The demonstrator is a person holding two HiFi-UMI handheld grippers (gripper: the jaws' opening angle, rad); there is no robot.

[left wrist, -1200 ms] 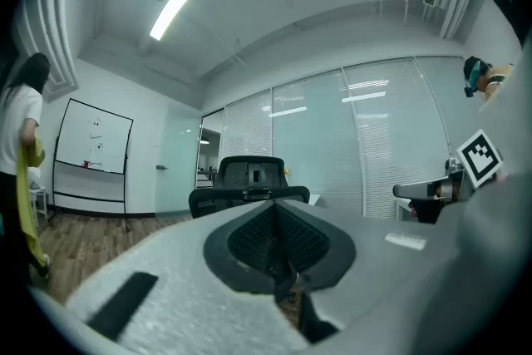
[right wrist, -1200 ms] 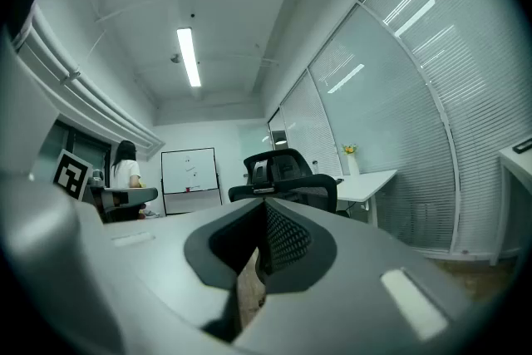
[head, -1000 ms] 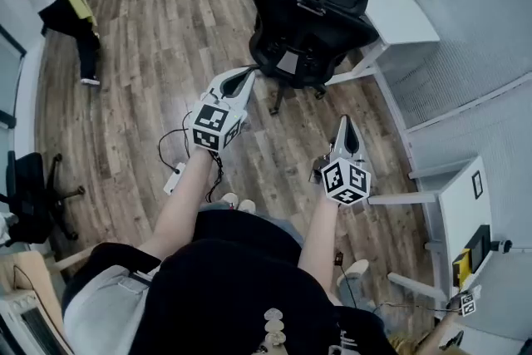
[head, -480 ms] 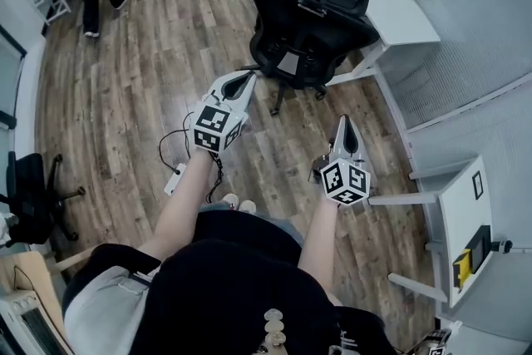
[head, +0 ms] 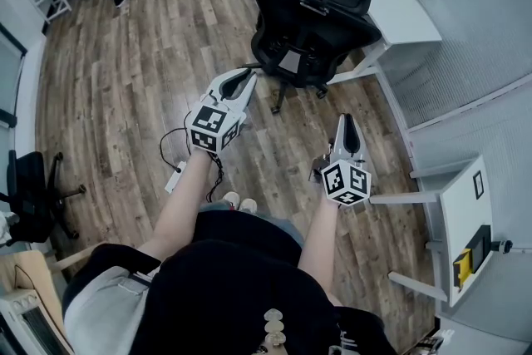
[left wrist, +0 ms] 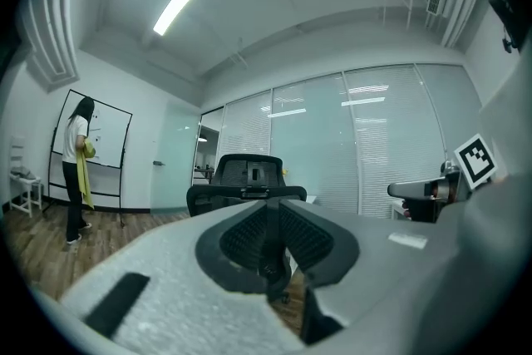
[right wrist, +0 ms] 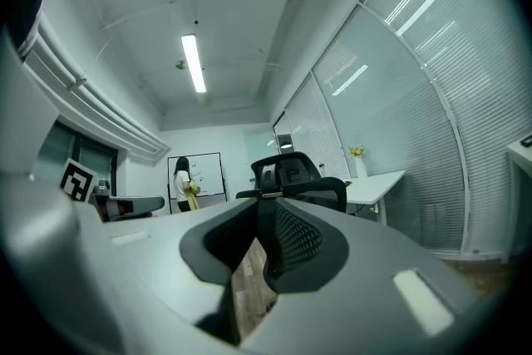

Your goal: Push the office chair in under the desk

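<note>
The office chair (head: 312,17) stands on the floor straight ahead of both claws, its backrest turned toward the person and the white desk (head: 403,17) just beyond it to the right. The left claw (head: 247,79) is the nearer, its tip close to the chair's base, while the right claw (head: 347,125) hangs farther back. Both claws are only narrowly parted, opening, with nothing between them. The head view alone shows the chair still out from the desk's edge, whereas the two gripper views show the upright backrest and headrest face-on.
</note>
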